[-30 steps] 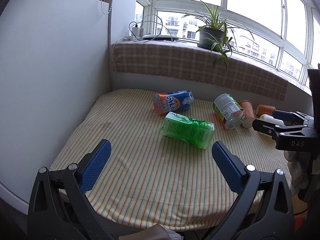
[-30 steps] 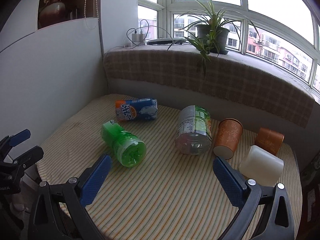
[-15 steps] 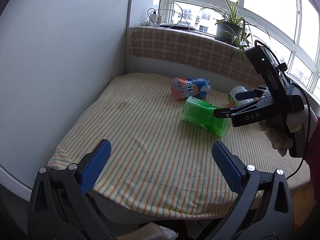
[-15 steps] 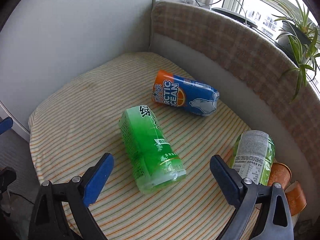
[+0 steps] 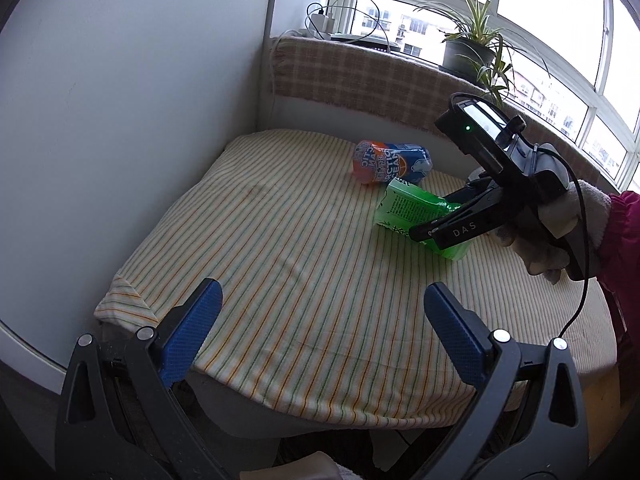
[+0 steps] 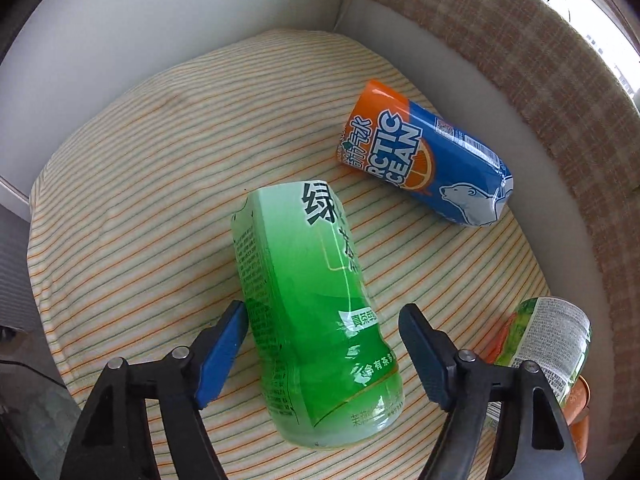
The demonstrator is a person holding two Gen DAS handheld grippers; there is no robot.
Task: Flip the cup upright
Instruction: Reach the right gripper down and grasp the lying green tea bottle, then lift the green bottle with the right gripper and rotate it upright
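Observation:
A green cup (image 6: 316, 320) cut from a bottle lies on its side on the striped cloth (image 6: 140, 184). It also shows in the left wrist view (image 5: 416, 216). My right gripper (image 6: 324, 344) is open, with one finger on each side of the cup's lower half; the left finger is almost at its wall, the right finger stands apart. In the left wrist view the right gripper (image 5: 452, 216) hangs over the green cup. My left gripper (image 5: 320, 336) is open and empty, low at the table's front edge.
An orange and blue cup (image 6: 428, 160) lies on its side behind the green one, also in the left wrist view (image 5: 390, 162). A clear cup with a green label (image 6: 548, 344) and an orange cup (image 6: 580, 404) lie at the right. A white wall (image 5: 120, 120) stands at the left.
My right gripper has come down and forward over the green cup, so its fingers now straddle it. My left gripper has drawn back a little toward the front left.

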